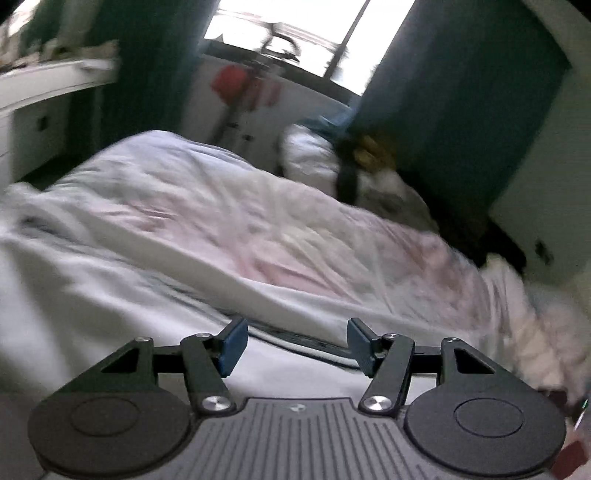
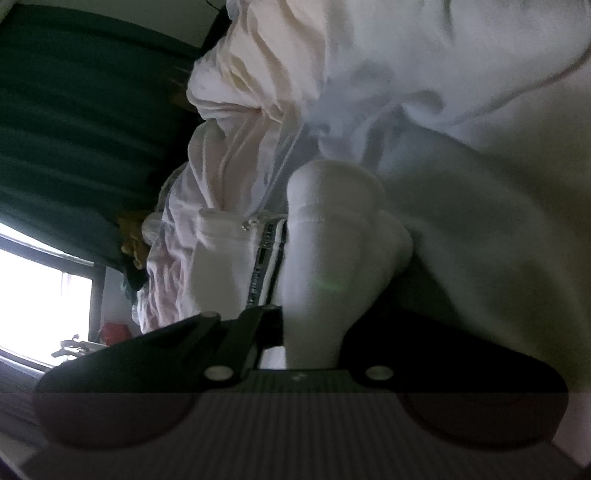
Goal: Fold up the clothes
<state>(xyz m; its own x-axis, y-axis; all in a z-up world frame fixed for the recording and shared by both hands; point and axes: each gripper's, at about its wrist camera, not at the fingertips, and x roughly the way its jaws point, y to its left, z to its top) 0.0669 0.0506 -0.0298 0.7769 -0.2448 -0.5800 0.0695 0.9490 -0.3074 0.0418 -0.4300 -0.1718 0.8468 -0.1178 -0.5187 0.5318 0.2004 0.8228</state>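
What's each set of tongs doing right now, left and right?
Left tongs: open, holding nothing, above the bed.
Right tongs: shut on white garment.

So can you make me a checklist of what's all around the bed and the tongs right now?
Surface: bed, rumpled white and pink bedding.
Job's things: white garment with a black-and-white striped band.
Clutter: dark and yellow pile at the far end of the bed.
Grippers: left tongs open, holding nothing; right tongs shut on the white garment.
Cables: thin dark cord on the sheet.
Surroundings: bright window, dark green curtains.
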